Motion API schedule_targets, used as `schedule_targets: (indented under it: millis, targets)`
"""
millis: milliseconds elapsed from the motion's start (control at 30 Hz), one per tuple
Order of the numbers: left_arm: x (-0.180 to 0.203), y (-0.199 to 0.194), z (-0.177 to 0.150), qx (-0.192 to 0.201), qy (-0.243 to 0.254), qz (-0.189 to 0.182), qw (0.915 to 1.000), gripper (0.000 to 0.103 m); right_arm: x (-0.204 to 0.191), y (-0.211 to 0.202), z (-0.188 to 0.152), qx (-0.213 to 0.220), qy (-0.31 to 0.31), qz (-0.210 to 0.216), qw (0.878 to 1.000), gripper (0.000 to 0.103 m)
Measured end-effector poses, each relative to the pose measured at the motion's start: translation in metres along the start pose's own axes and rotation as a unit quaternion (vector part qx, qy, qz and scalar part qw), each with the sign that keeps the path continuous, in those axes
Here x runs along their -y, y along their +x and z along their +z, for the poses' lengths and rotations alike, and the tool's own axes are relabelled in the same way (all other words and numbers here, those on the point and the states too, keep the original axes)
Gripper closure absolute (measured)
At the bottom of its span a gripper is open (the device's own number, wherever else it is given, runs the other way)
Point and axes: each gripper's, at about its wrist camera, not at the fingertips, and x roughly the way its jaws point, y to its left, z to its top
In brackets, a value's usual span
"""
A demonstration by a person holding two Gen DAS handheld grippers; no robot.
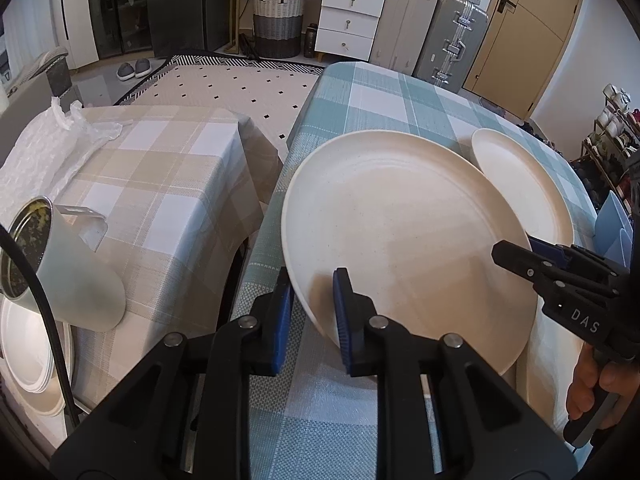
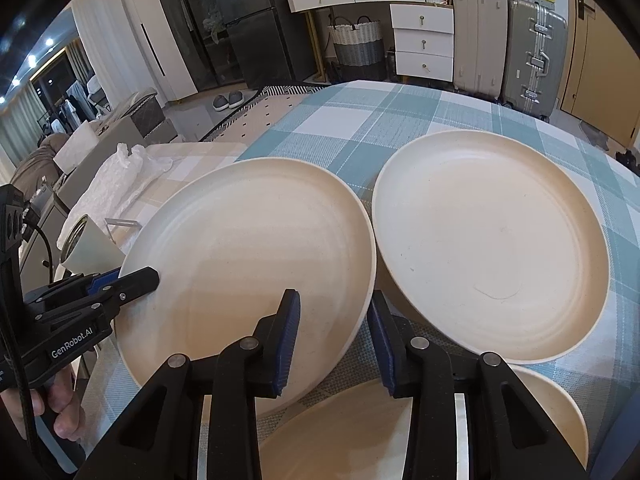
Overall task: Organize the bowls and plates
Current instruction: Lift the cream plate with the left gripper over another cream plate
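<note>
Blue-checked table (image 1: 360, 92) | plate (image 1: 400, 236) rim clamped in left claw (image 1: 314, 312), right claw (image 2: 334, 340)

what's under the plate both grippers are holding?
Under the held plate: teal checked tablecloth and, near the camera, another plate's rim. How far that plate reaches beneath is covered.

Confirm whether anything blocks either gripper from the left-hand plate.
Nothing visible. The left gripper and right gripper both have jaws closed on opposite rims of the plate; the second plate lies beside it, outside both grips.
</note>
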Motion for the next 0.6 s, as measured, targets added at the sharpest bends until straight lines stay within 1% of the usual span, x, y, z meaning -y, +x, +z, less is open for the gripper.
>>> schedule_targets:
  millis: [300,600]
  targets:
    - [0.007,-0.030,0.000,0.023,0.006,0.003,0.9997,0.086,-0.008,-0.023,-0.002,0.021,-0.007,-0.002,1.000,0.067]
    - [0.022,-0.073,-0.002,0.049,0.019,-0.003,0.9986,0.086,-0.012,-0.062,-0.007,0.047,-0.005,-0.009,0.999,0.067]
